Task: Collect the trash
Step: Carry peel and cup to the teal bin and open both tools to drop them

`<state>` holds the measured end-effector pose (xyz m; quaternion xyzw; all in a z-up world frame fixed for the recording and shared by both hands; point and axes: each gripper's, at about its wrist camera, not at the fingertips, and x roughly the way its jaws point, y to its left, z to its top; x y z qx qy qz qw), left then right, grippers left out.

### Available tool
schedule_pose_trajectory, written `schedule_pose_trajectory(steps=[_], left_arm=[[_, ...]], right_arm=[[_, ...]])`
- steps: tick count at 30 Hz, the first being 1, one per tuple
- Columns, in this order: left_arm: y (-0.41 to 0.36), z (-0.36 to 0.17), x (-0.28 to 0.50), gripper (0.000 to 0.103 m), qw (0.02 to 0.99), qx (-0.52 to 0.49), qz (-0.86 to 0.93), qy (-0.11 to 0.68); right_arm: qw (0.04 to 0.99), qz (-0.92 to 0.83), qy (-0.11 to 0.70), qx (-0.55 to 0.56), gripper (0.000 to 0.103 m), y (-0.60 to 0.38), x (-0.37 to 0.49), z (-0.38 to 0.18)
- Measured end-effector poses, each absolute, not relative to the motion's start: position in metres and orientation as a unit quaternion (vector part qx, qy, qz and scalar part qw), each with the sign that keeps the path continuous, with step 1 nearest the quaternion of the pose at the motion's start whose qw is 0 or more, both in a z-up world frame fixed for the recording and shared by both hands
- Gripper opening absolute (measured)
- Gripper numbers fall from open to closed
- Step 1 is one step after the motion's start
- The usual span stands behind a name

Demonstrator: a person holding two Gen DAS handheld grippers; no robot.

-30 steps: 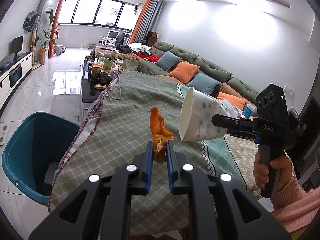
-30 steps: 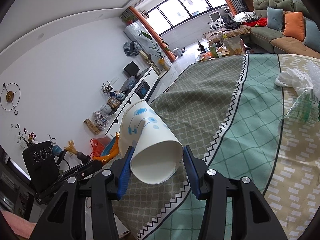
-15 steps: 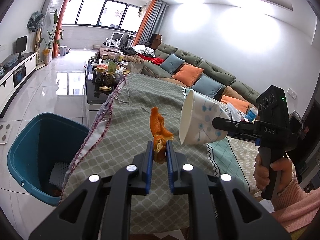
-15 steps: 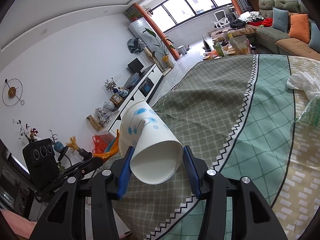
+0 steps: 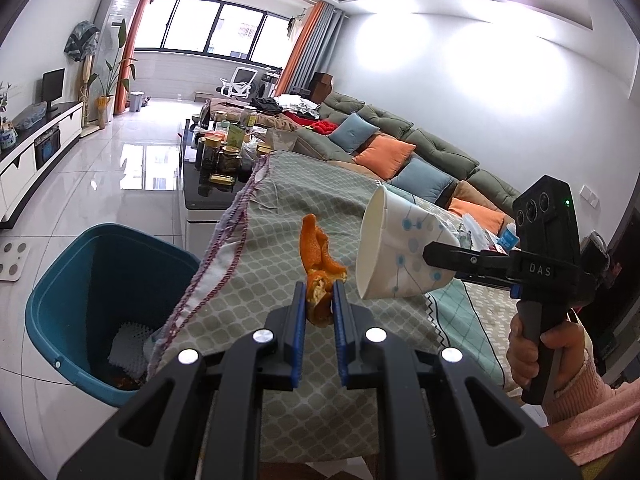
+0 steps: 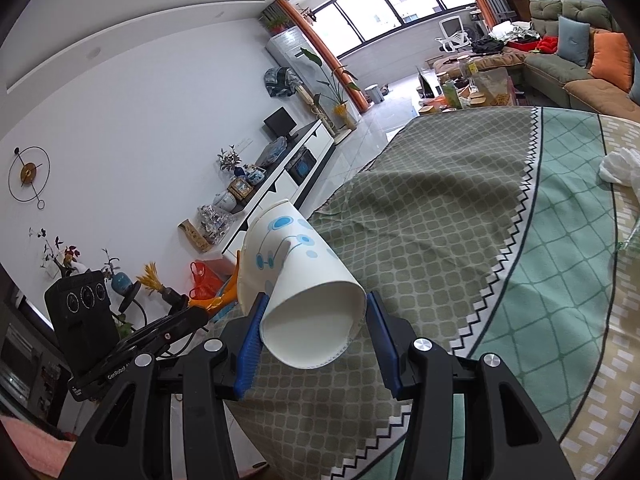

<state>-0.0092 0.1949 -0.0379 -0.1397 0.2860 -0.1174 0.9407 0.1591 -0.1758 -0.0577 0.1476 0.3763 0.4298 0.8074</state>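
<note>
We keep the left gripper [image 5: 319, 308] clamped on the orange peel [image 5: 320, 266] and the right gripper [image 6: 316, 330] clamped on the paper cup [image 6: 298, 280], and release both only above the blue bin [image 5: 60, 280] at lower left.

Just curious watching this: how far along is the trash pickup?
Some trash already lies in the bin. In hand: the left gripper clamps an orange peel, the right gripper a paper cup, both above the table. Left: dropping those in, then the white wad on the cloth.

White paper cup [image 6: 304, 276]: smooth, matt. Teal plastic bin [image 5: 72, 280]: smooth. Green patterned woven cloth [image 5: 280, 220]: matt. Tiled floor [image 5: 120, 184]: glossy.
</note>
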Motion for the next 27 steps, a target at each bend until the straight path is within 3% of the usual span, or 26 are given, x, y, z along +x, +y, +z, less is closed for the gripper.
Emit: schedule_pose_trajectory(steps=[27], left_arm=[[0.224,-0.035,-0.023,0.014,0.946,-0.153,-0.071,0.277]], right_arm=[[0.789,0.469,0.378,0.119,0.049,-0.132,0.16,-0.056]])
